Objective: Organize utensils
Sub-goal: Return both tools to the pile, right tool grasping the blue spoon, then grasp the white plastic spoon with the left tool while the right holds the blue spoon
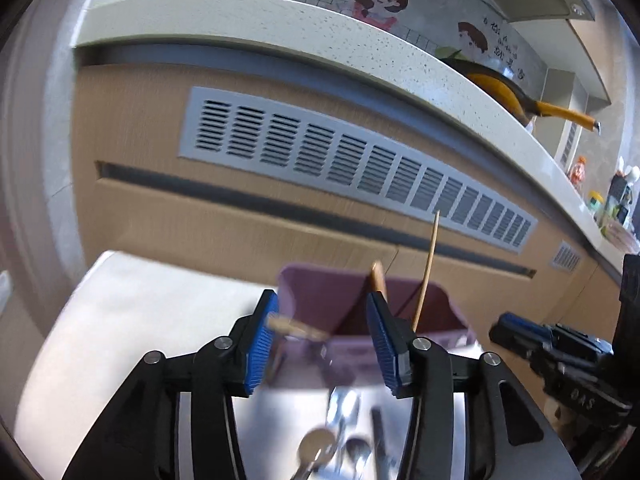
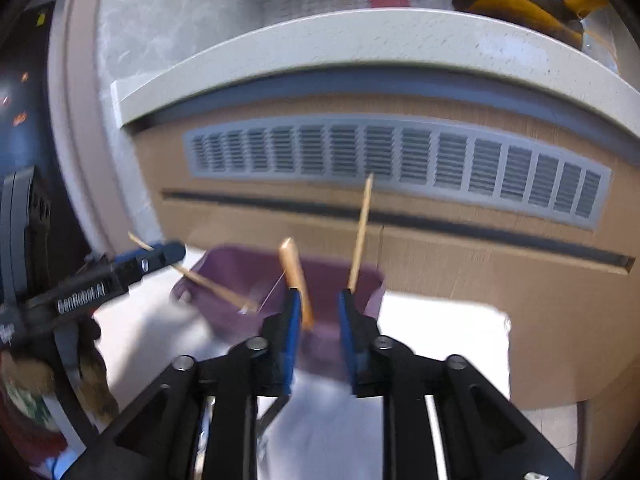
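A purple utensil holder [image 1: 436, 316] stands on the white table, with a wooden handle [image 1: 378, 276] and a thin chopstick [image 1: 428, 268] upright in it. My left gripper [image 1: 324, 340] is open just before the holder; a blurred wooden stick [image 1: 296, 326] lies loose between its fingers, slanting toward the holder. Several metal spoons [image 1: 340, 436] lie on a steel tray below it. In the right wrist view the holder [image 2: 240, 280] sits ahead, my right gripper [image 2: 318, 320] is open and empty, and the left gripper [image 2: 160, 256] shows at left by the slanting stick [image 2: 216, 288].
A wood-fronted counter with a grey vent grille [image 1: 352, 168] rises behind the table. An orange pan [image 1: 504, 88] sits on the countertop. Small bottles [image 1: 600, 200] stand at far right. The right gripper [image 1: 560, 356] shows at the right.
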